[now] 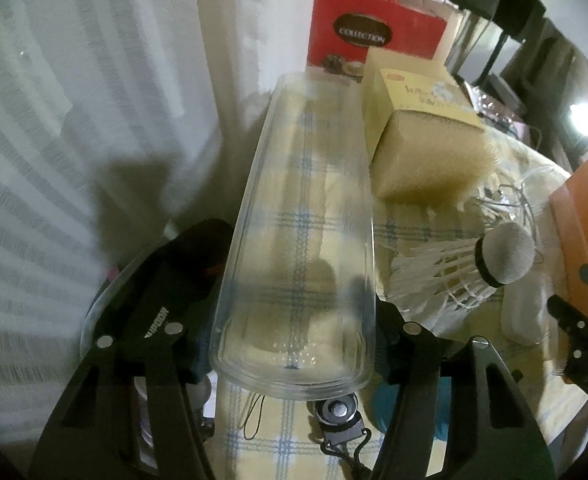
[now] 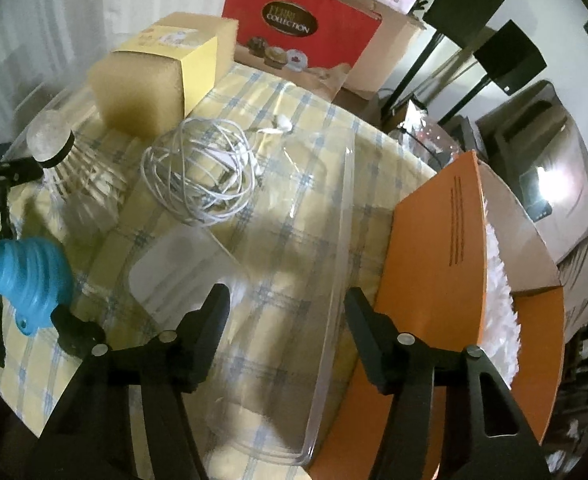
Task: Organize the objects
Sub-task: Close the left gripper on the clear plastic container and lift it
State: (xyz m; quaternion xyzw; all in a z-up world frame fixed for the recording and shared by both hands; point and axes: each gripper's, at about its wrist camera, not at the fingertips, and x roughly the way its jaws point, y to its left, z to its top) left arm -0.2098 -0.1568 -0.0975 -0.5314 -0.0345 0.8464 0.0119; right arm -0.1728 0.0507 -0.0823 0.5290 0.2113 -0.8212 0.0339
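Two hand-held grippers are in my views. My left hand-held gripper (image 1: 294,340) has its jaws pressed against the two sides of a clear bin (image 1: 298,240), which it holds lifted and tilted over the counter (image 1: 406,232) — the checked cloth shows straight through the plastic. My right hand-held gripper (image 2: 286,316) stands wide apart with nothing between its fingers; below it lies a second clear tray (image 2: 326,280), its rim running up between the two jaws.

Around the bin the counter is crowded. Just beside its right wall sits a sponge (image 1: 430,152) in a yellow sleeve, and nearer to me a shuttlecock (image 1: 474,264) lies on its side, cork end toward the right. From the right wrist view, a coil of white cable (image 2: 202,172) lies between the sponge and the tray, a white flat block (image 2: 174,264) lies close to my left finger, and a blue ribbed bulb (image 2: 30,276) sits at the counter's left edge. An orange box (image 2: 438,280) with white filling stands against the tray's right side, crowding that edge. At the back, a red chocolate box (image 2: 298,28) leans upright. Under the lifted bin, near my left fingers, I can make out a small round metal piece on a black strap (image 1: 340,412).
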